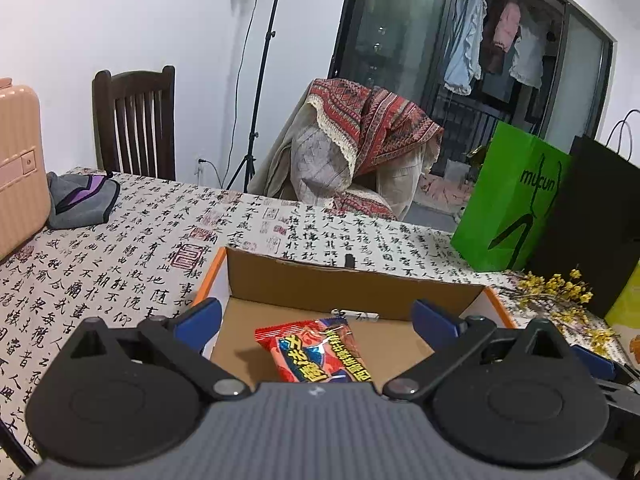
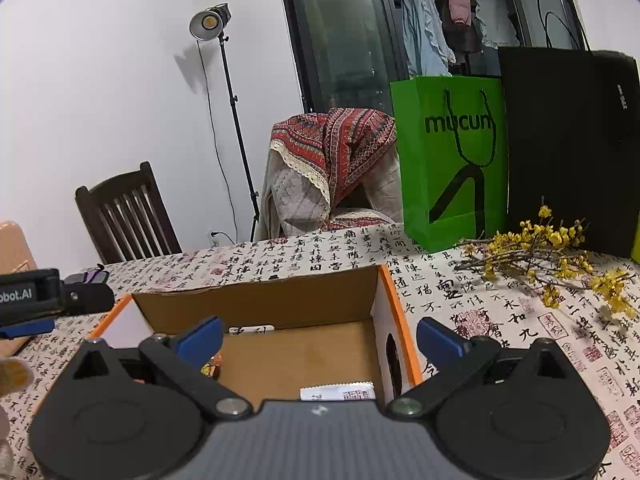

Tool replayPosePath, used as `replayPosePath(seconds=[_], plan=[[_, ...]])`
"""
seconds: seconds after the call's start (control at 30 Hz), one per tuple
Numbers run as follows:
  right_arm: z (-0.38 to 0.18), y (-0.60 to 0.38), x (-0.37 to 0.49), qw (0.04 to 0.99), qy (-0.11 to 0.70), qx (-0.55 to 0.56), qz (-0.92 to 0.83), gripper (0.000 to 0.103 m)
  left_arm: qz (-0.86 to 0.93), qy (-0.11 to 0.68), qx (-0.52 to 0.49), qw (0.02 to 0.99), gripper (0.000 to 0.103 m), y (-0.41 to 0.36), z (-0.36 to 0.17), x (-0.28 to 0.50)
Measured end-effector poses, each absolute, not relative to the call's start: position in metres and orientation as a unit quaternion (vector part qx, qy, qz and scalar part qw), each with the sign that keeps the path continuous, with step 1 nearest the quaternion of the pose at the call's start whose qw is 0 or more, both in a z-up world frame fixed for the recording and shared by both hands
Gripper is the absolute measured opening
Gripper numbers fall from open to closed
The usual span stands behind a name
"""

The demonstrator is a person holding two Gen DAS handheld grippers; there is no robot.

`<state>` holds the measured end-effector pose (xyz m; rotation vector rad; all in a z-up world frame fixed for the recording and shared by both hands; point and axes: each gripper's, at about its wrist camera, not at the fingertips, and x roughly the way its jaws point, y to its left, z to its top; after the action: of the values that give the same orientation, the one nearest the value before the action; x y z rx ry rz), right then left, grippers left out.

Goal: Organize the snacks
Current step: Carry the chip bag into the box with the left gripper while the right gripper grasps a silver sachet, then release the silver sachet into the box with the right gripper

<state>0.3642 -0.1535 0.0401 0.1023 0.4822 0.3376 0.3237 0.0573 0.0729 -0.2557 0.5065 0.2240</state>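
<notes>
Left gripper (image 1: 316, 316) spread wide, released; red snack packet (image 1: 314, 350) lies loose in cardboard box (image 1: 320, 280). Right gripper (image 2: 318, 338) likewise released, white packet (image 2: 338, 393) below. Lift clear without snagging box's far wall.

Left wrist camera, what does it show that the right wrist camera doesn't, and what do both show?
Only the left wrist view shows the red snack packet lying flat inside the box, and the grey and purple cloth beside the pink case. Only the right wrist view shows a white packet at the box's near edge and the lamp head on its stand. Both show the cardboard box with orange rim, the green bag, the yellow flower sprig, and each view's own tool open, left tool and right tool.
</notes>
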Motion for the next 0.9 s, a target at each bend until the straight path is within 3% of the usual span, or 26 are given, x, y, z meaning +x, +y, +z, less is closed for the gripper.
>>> replayPosePath(seconds=[0.33,0.9], plan=[[0.058,-0.147,0.321,0.958,0.239,0.013,0.161,0.103,0.102,0.239,-0.123,0.958,0.103,0.055,0.09,0.278],[0.023,-0.175,0.235,0.944,0.275,0.003,0.184,0.103,0.086,0.262,-0.122,0.953,0.103,0.052,0.061,0.187]])
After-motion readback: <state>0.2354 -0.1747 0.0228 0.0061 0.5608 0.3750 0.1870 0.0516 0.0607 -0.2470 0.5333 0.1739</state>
